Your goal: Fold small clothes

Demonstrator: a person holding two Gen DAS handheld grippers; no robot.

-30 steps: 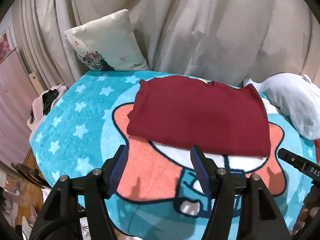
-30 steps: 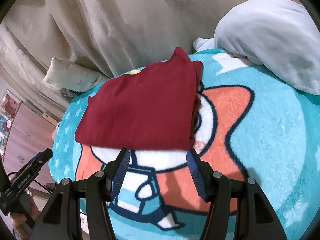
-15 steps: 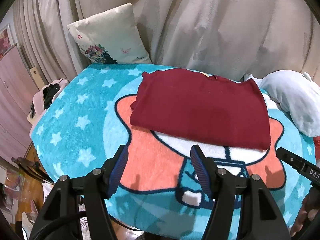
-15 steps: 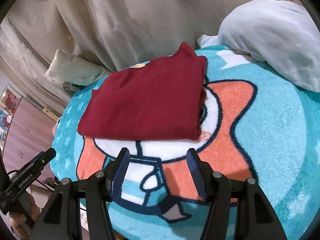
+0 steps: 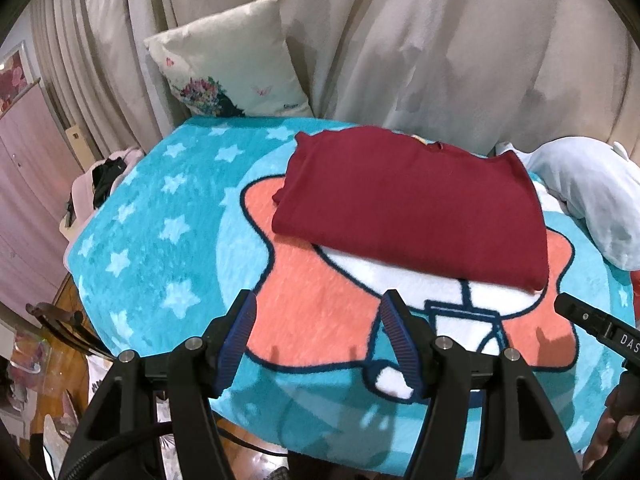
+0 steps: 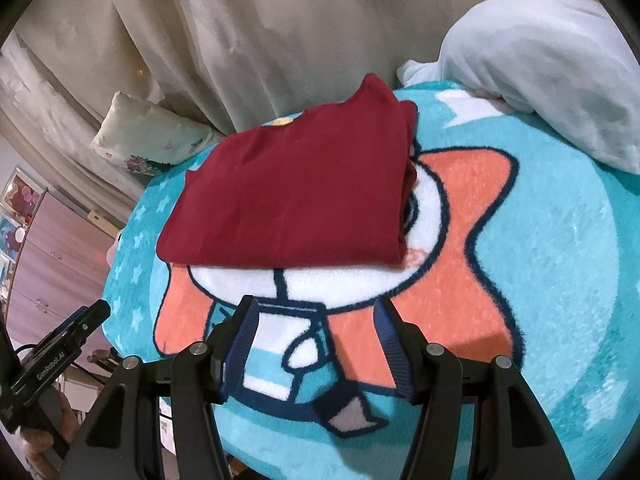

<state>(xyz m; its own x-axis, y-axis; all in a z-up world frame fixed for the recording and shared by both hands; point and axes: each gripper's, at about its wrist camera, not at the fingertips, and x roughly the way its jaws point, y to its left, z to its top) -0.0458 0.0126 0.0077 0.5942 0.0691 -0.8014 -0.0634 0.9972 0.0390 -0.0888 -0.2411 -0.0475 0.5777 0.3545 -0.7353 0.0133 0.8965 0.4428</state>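
A dark red garment (image 5: 412,208) lies folded into a flat rectangle on the turquoise cartoon blanket (image 5: 160,216); it also shows in the right wrist view (image 6: 296,196). My left gripper (image 5: 320,312) is open and empty, held over the blanket's near edge, well short of the garment. My right gripper (image 6: 316,316) is open and empty too, just in front of the garment's near edge. Part of the right gripper shows at the right of the left wrist view (image 5: 596,328), and part of the left gripper at the lower left of the right wrist view (image 6: 56,356).
A floral cushion (image 5: 232,64) leans on the beige curtain (image 5: 420,40) behind the blanket. A pale blue plush pillow (image 6: 552,68) lies at the far right, also in the left wrist view (image 5: 592,196). The blanket's edge drops to the floor at left.
Both grippers have drawn back and risen from the garment, so it looks smaller and farther away. The garment has not moved. Both stay open.
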